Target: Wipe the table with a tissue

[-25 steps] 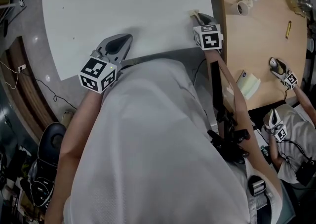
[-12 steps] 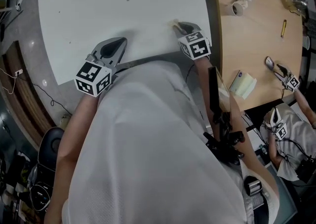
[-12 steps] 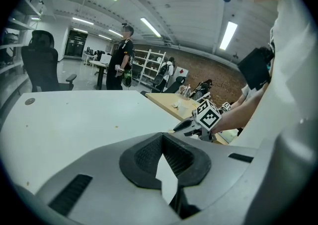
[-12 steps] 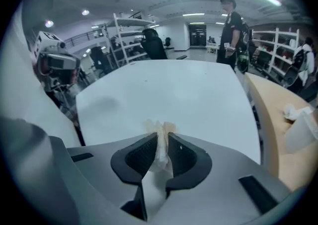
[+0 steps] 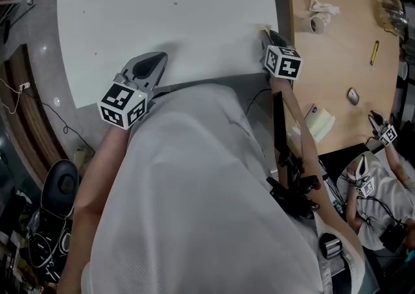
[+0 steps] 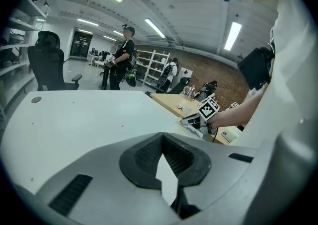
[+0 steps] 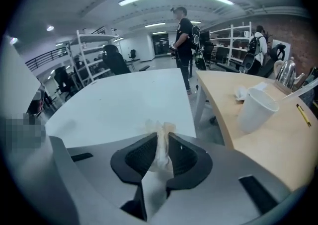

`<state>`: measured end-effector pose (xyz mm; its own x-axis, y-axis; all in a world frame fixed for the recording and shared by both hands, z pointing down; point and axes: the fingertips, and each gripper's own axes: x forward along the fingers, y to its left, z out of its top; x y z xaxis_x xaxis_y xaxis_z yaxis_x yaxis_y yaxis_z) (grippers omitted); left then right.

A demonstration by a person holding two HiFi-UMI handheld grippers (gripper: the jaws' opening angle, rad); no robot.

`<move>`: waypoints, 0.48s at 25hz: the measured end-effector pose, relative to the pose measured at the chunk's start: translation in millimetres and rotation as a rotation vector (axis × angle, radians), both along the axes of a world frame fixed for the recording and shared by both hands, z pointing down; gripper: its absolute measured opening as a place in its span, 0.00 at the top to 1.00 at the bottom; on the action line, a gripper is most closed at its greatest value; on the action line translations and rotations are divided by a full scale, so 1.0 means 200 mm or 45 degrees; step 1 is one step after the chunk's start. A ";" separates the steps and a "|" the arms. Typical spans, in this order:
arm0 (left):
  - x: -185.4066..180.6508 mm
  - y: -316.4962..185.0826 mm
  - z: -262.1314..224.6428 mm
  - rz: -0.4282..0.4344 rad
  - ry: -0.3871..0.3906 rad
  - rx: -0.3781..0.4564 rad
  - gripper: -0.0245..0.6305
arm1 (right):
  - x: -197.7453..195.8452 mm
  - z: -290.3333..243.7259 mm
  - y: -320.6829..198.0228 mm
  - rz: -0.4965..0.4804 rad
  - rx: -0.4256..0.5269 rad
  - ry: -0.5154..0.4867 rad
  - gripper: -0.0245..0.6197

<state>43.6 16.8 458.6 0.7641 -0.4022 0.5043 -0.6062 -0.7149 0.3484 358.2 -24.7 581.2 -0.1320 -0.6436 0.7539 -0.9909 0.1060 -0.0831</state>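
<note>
Fingers of the right gripper pinch a crumpled tissue at the white table's near right corner, apparently mid-wipe, the next stroke calling for a pressed sweep across the bare top, while the left gripper sits closed, empty.

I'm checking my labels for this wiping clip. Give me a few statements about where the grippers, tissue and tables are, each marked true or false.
1. The right gripper is clamped on a tissue. True.
2. The left gripper also holds a tissue. False: its jaws are together with nothing between them.
3. The right gripper is at the right edge of the white table. True.
4. A white cup stands on the white table. False: it stands on the wooden table beside it.
</note>
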 end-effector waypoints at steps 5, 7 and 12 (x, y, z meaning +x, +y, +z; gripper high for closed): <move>-0.01 -0.05 0.00 -0.037 -0.009 0.002 0.95 | 0.00 0.01 -0.04 -0.037 -0.009 0.017 0.85; -0.01 -0.06 -0.01 -0.052 -0.010 0.006 0.95 | -0.06 0.03 -0.05 -0.098 -0.021 0.040 0.85; 0.02 -0.08 0.00 -0.073 -0.012 -0.001 0.95 | -0.24 0.03 -0.05 -0.262 -0.034 0.075 0.85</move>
<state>48.0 1.7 458.9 0.7351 -0.4447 0.5118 -0.6494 -0.6787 0.3430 311.2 -35.4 587.5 -0.2134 -0.5874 0.7806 -0.9519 0.3048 -0.0309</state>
